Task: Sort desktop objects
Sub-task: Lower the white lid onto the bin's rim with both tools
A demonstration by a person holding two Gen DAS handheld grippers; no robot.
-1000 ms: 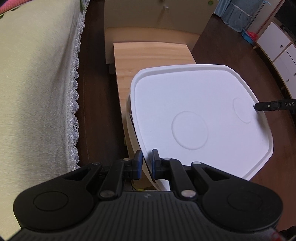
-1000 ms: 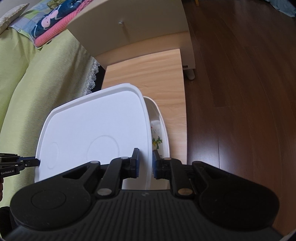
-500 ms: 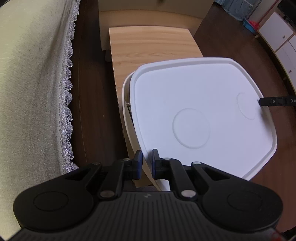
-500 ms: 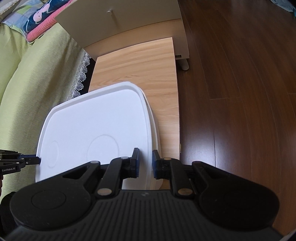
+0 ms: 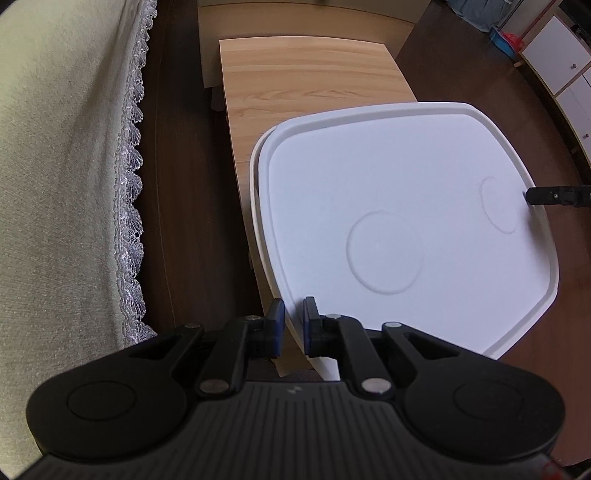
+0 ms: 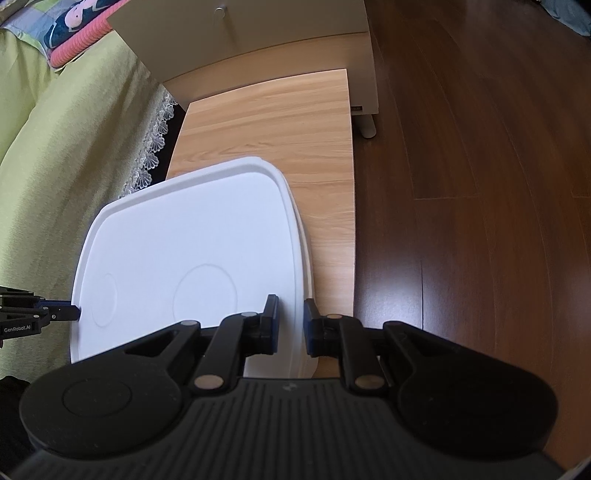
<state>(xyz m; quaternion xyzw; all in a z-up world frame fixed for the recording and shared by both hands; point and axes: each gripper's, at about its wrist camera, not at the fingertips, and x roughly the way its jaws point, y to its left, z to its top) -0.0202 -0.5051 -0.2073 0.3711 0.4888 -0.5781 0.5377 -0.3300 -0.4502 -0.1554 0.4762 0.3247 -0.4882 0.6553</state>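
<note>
A large white lid (image 5: 388,206) (image 6: 192,236) lies almost flat over a white box, of which only a strip of rim (image 5: 255,206) (image 6: 308,258) shows. The box stands on the near end of a light wooden table (image 5: 303,85) (image 6: 277,122). My left gripper (image 5: 293,317) is shut on the lid's near-left edge. My right gripper (image 6: 290,317) is shut on the opposite edge of the lid. Each gripper also shows in the other's view, the right gripper (image 5: 554,195) and the left gripper (image 6: 55,314), pinching the lid's rim. The lid hides what is inside the box.
A bed with a green cover and lace trim (image 5: 125,206) (image 6: 66,155) runs along one side of the table. A cream nightstand (image 6: 258,33) stands beyond the table's far end. Dark wooden floor (image 6: 480,184) lies on the other side, with white cabinets (image 5: 569,74) further off.
Both grippers have come down with the lid, which now covers the box more squarely. The box's opening and the printed items inside, seen earlier in the right wrist view, are now hidden.
</note>
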